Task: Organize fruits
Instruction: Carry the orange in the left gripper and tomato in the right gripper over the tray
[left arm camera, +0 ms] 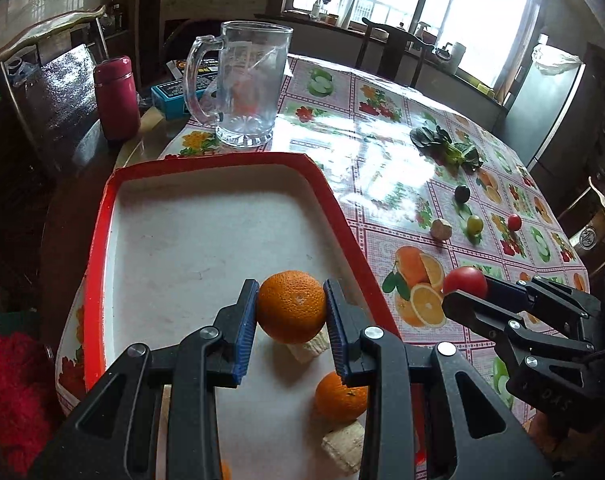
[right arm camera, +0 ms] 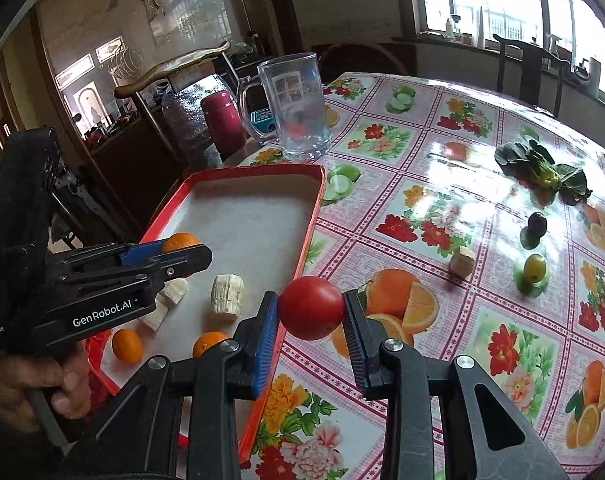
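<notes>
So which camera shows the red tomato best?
The right wrist view: the tomato sits big and whole between the blue pads of the right hand-held gripper. The left wrist view shows it smaller, at the side, its lower part hidden behind a finger.

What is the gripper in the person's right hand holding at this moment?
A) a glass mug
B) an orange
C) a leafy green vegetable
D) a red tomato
D: in the right wrist view the right gripper has its blue pads pressed on either side of a red tomato, held above the edge of the red tray.
</notes>
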`<state>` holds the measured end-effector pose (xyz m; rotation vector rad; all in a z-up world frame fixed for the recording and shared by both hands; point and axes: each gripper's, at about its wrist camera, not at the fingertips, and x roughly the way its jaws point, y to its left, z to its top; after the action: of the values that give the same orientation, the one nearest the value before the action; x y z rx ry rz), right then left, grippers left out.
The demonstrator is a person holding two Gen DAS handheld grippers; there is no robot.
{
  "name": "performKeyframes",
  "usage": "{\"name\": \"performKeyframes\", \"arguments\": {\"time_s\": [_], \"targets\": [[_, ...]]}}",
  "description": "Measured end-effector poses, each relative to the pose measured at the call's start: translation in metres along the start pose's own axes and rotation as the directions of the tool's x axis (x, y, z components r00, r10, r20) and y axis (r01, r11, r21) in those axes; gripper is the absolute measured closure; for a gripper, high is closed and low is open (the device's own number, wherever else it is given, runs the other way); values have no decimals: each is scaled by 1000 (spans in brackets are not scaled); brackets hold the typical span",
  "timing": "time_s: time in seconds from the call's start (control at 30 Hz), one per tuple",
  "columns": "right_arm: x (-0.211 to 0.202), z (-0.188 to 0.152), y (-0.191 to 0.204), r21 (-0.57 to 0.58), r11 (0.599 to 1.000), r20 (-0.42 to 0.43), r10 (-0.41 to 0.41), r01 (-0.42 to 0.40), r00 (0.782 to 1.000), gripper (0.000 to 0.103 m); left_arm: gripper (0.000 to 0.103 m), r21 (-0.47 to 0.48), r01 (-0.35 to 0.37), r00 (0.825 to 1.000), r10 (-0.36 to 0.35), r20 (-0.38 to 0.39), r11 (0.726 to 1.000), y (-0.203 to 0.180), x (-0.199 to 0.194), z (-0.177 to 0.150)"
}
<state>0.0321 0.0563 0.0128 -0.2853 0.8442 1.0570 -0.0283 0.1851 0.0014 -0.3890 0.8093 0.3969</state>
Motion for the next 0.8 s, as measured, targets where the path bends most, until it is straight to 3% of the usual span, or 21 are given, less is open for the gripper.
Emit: {"name": "performKeyframes", "arguments": {"time_s": [0.8], "targets": [[69,34,43,-66,995,-66,69,-73,995,70,73,-89,-57,998,55,-26,994,62,16,11]]}}
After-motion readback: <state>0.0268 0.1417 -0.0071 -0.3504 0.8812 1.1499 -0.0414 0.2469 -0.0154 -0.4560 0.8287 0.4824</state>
